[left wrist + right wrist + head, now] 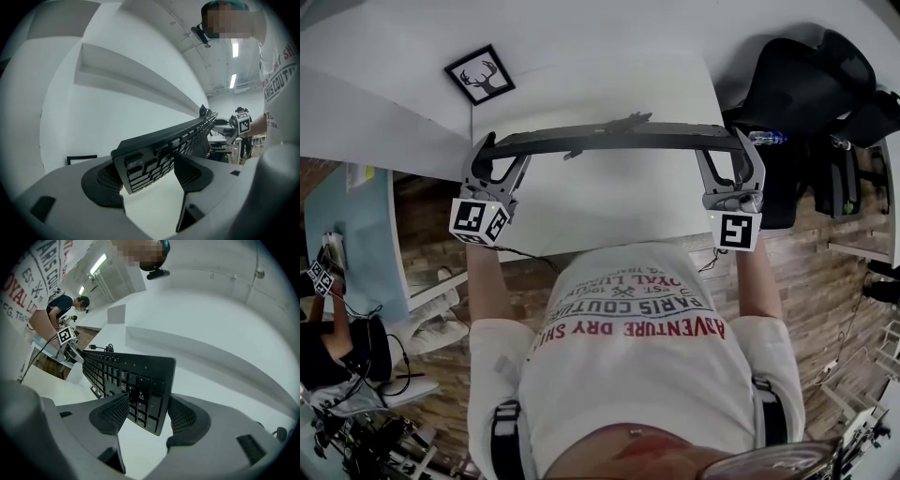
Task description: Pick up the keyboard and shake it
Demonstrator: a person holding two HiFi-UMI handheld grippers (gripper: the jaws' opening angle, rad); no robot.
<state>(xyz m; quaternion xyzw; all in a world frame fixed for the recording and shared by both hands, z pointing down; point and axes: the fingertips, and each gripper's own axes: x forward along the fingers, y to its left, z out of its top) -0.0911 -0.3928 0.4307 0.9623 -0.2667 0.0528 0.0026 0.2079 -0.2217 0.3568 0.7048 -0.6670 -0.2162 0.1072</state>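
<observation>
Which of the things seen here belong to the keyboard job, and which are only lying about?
For the job:
keyboard, lifted off the table
left gripper, shut on one end
right gripper, shut on the other end

Lying about:
framed deer picture
black chair
white table

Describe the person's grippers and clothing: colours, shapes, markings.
The left gripper and right gripper are grey, each bearing a white cube with black square markers. Their pads are dark and dimpled. The person wears a white short-sleeved T-shirt with lettering.
</observation>
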